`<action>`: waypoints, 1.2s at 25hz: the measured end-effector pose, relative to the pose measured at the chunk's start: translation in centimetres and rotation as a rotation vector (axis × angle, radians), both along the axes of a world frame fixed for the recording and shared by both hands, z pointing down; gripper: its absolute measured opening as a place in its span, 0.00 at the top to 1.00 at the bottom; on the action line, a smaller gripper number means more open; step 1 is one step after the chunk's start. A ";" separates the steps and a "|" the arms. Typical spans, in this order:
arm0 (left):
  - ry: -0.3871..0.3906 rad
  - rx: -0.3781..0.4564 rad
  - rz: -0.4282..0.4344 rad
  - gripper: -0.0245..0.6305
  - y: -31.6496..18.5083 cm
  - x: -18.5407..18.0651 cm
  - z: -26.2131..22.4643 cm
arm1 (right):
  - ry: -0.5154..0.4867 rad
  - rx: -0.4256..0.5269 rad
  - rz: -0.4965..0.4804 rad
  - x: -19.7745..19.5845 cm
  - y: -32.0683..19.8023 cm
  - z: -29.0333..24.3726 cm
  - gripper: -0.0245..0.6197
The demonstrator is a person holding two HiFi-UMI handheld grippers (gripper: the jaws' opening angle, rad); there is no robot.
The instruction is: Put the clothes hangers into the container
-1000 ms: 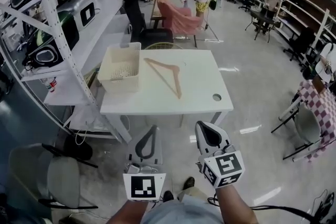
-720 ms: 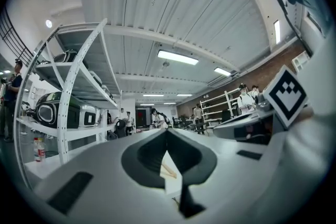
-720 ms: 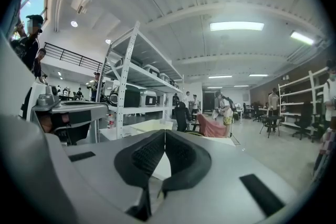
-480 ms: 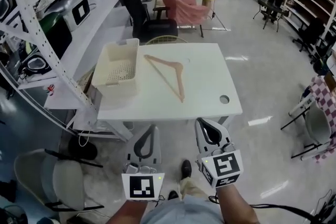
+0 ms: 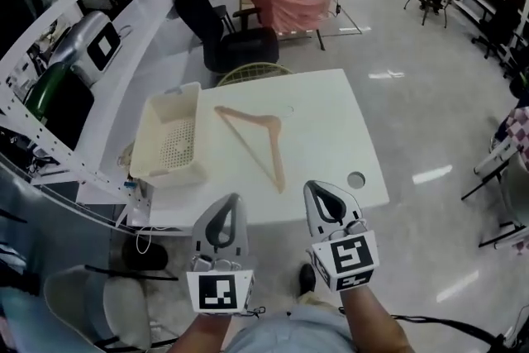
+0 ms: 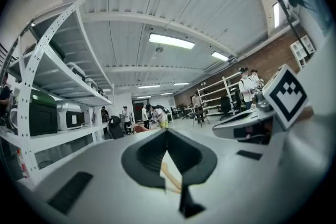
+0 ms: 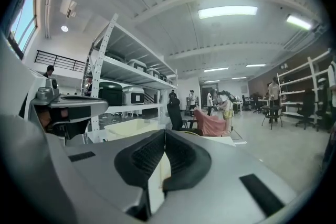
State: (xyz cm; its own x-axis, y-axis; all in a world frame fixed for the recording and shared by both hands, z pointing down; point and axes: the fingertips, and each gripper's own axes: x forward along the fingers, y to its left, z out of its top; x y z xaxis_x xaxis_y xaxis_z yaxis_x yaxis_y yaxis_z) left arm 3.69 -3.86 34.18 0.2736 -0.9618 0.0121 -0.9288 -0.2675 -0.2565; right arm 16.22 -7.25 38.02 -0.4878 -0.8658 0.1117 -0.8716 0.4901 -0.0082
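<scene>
Head view: one wooden clothes hanger (image 5: 279, 157) lies flat mid-table, hook end toward the near edge, outside the container. Cream slotted container (image 5: 164, 174) sits just beside it at the table's left edge, nothing visible inside. White table (image 5: 322, 136) has a round cable hole (image 5: 356, 178) near its front right corner.

Left gripper (image 5: 227, 207) and right gripper (image 5: 324, 196) are side by side at the table's near edge, both pointing at the hanger, neither touching it. Left gripper view: jaws together at the tips, nothing clamped, with a bit of the hanger seen through the gap behind them. Right gripper view: jaws pressed together and empty, container ahead to the left.

White shelving rack (image 5: 74, 12) with appliances runs along the left. Black chair (image 5: 223, 37) and pink cloth (image 5: 285, 4) stand beyond the table; people are at the far end.
</scene>
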 end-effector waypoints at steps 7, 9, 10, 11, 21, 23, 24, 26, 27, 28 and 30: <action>0.005 0.018 -0.015 0.95 -4.8 2.0 -1.7 | -0.027 0.010 -0.027 1.4 -5.4 -0.9 0.95; 0.010 0.016 -0.026 0.95 -5.5 2.1 -1.8 | -0.031 0.014 -0.036 1.4 -6.6 -1.0 0.95; 0.010 0.021 -0.033 0.94 -5.9 2.0 -2.0 | -0.032 0.015 -0.043 1.3 -7.2 -1.0 0.95; 0.010 0.027 -0.042 0.94 -6.1 1.9 -2.2 | -0.032 0.016 -0.051 1.0 -7.7 -1.1 0.95; 0.042 0.045 -0.114 0.94 -9.5 -2.0 -2.4 | -0.014 0.022 -0.093 -2.2 -12.6 -1.4 0.95; 0.053 0.044 -0.112 0.94 -10.4 -2.6 -2.3 | -0.005 0.017 -0.086 -2.7 -13.7 -1.2 0.95; 0.060 0.041 -0.111 0.94 -10.9 -3.1 -2.1 | 0.001 0.014 -0.080 -3.0 -14.3 -1.0 0.95; 0.073 0.037 -0.106 0.94 -12.2 -4.0 -1.9 | 0.009 0.008 -0.067 -3.7 -15.6 -0.7 0.95; 0.078 0.034 -0.102 0.94 -13.0 -4.4 -1.7 | 0.013 0.004 -0.059 -4.0 -16.3 -0.6 0.95; 0.081 0.029 -0.096 0.94 -13.7 -4.8 -1.5 | 0.017 0.001 -0.051 -4.4 -16.9 -0.4 0.95; 0.090 0.015 -0.073 0.94 -15.3 -5.4 -0.9 | 0.028 -0.004 -0.033 -5.2 -18.2 -0.2 0.95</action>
